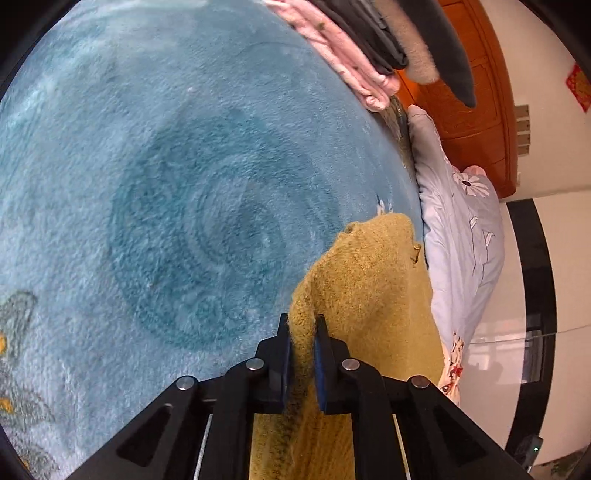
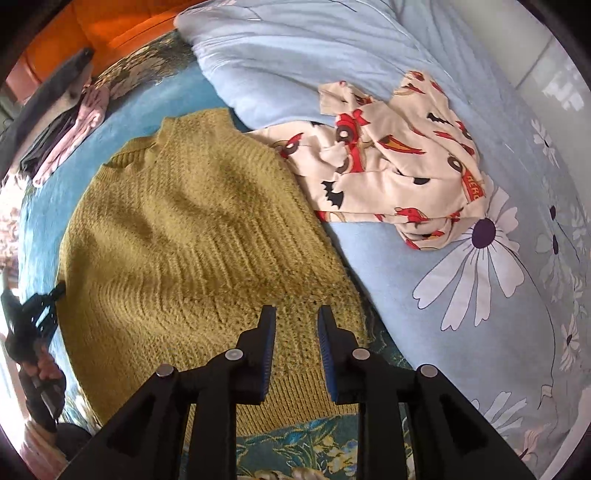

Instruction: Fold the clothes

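Observation:
A mustard-yellow knitted sweater (image 2: 192,236) lies spread on a blue plush blanket (image 2: 48,206), neck toward the far left. My left gripper (image 1: 302,325) is shut on the sweater's edge (image 1: 369,288), with a fold of knit pinched between its blue pads. It also shows at the sweater's left side in the right wrist view (image 2: 55,291). My right gripper (image 2: 296,314) is open, just above the sweater's lower right part near the ribbed hem, with nothing between its fingers.
A cream garment with red and black prints (image 2: 391,162) lies crumpled on a light blue flowered duvet (image 2: 498,288) at the right. Folded pink (image 1: 351,66) and dark clothes (image 1: 373,33) are stacked at the far edge. An orange wooden cabinet (image 1: 476,110) stands behind.

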`<state>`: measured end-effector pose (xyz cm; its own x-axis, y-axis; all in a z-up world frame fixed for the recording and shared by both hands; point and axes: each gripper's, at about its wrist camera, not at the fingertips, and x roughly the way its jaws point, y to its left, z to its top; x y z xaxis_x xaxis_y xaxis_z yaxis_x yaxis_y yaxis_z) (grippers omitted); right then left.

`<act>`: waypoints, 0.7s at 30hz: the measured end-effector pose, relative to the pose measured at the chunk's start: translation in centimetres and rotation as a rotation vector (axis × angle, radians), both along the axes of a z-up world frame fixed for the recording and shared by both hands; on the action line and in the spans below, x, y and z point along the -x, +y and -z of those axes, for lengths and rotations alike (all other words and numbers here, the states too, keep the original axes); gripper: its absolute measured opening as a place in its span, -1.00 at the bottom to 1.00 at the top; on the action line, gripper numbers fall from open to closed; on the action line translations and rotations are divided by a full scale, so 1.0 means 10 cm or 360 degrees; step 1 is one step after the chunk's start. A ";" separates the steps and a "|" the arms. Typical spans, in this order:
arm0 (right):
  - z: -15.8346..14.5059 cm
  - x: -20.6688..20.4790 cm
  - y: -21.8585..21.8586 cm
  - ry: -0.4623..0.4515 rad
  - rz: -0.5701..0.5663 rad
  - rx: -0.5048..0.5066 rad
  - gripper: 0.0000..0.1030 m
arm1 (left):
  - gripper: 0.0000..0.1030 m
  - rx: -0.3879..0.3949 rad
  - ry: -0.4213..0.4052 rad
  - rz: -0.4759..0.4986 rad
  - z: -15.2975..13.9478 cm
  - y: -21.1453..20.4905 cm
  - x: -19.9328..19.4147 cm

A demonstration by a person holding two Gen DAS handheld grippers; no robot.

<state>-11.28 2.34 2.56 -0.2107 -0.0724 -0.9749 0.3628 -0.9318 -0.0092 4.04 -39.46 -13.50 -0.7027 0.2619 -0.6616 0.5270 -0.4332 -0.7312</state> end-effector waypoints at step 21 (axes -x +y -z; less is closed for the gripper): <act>0.97 0.07 0.10 -0.0244 0.0059 0.0193 -0.54 | -0.22 -0.0020 0.0174 0.0857 -0.39 1.11 0.47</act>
